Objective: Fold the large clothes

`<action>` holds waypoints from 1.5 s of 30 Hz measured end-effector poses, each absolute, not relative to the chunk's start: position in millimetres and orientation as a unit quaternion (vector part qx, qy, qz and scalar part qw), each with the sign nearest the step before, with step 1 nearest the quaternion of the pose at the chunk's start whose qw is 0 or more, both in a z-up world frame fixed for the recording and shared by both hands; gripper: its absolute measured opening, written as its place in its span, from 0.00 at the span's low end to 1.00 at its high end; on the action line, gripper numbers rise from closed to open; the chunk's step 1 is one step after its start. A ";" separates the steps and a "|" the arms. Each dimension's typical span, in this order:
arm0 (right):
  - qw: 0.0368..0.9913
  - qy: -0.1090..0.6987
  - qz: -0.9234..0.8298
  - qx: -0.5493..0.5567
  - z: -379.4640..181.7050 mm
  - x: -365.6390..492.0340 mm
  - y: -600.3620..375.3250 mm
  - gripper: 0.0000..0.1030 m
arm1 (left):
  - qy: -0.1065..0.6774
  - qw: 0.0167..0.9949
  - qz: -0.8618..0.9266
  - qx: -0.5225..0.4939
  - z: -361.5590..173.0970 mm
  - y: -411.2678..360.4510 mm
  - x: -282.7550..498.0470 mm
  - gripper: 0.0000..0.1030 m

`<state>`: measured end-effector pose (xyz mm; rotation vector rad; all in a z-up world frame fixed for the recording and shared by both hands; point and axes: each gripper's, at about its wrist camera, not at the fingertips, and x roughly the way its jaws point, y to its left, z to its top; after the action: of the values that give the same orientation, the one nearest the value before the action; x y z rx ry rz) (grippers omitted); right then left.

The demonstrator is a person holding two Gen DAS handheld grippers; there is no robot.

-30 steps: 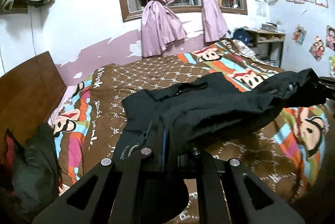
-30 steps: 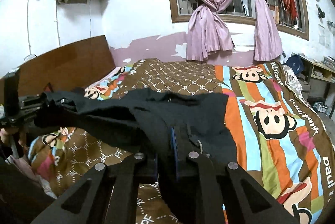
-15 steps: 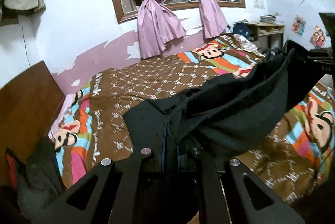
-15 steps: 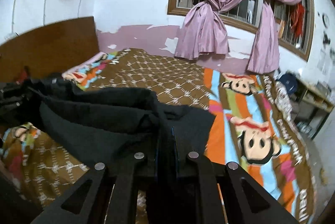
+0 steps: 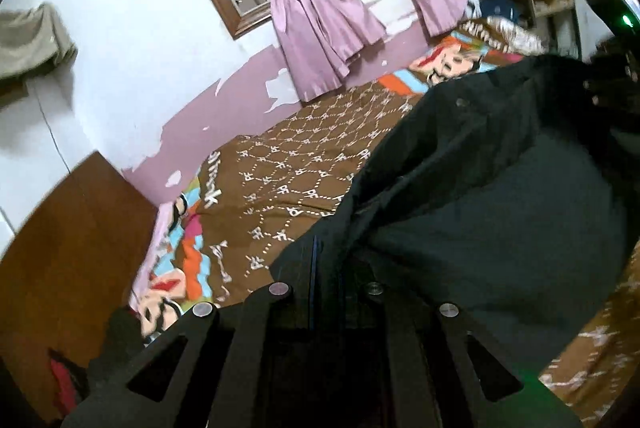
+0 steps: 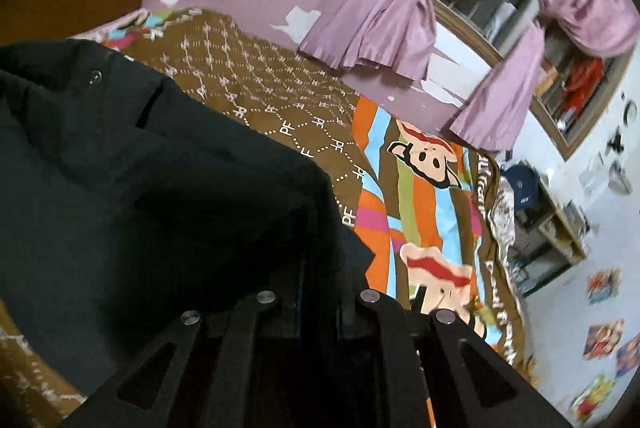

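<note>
Black heavy cloth garment (image 5: pixel 500 196) fills the space between your two tools, and both of them have it pinched. Your left gripper (image 5: pixel 326 280) has its jaws nearly closed on a folded edge of the cloth, which bunches right at the tips. Your right gripper (image 6: pixel 318 268) likewise has its jaws drawn almost together on another edge of the same black garment (image 6: pixel 140 180).

From the left jaws, the cloth rises toward 2 o'clock and hangs slack above the bed, with a small round button showing near its upper edge. From the right jaws, it spreads toward 10 o'clock, also carrying a round button near the top.

Under the garment lies the bed's brown patterned cover with bright cartoon stripes (image 5: pixel 288 164), visible at 11 o'clock in the left view; in the right view the same bed cover (image 6: pixel 416 188) runs off toward 2 o'clock.

Further out, a dark wooden headboard (image 5: pixel 60 248) stands at 9 o'clock in the left view. Knotted pink satin curtains (image 5: pixel 320 28) hang at 12 o'clock over a wood-framed window. A beige cloth (image 5: pixel 32 44) hangs on the wall at 10 o'clock.
</note>
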<state>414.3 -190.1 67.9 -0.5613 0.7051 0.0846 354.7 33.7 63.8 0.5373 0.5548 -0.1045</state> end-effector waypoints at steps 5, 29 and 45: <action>0.922 0.322 0.042 -0.212 54.8 457.7 -193.7 0.09 | 0.294 0.925 -0.036 0.239 31.6 48.8 407.6 0.06; 0.958 0.269 0.058 -0.083 21.4 476.9 -226.1 0.81 | 0.203 0.961 0.012 0.186 -1.6 74.6 449.2 0.81; 0.925 0.309 0.222 -0.022 12.0 379.7 -232.6 0.95 | 0.266 0.948 -0.167 0.055 2.4 63.1 367.8 0.86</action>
<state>379.7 -232.6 12.0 -0.0442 0.6336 0.4564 367.8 63.1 2.4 0.1114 0.5422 -0.3403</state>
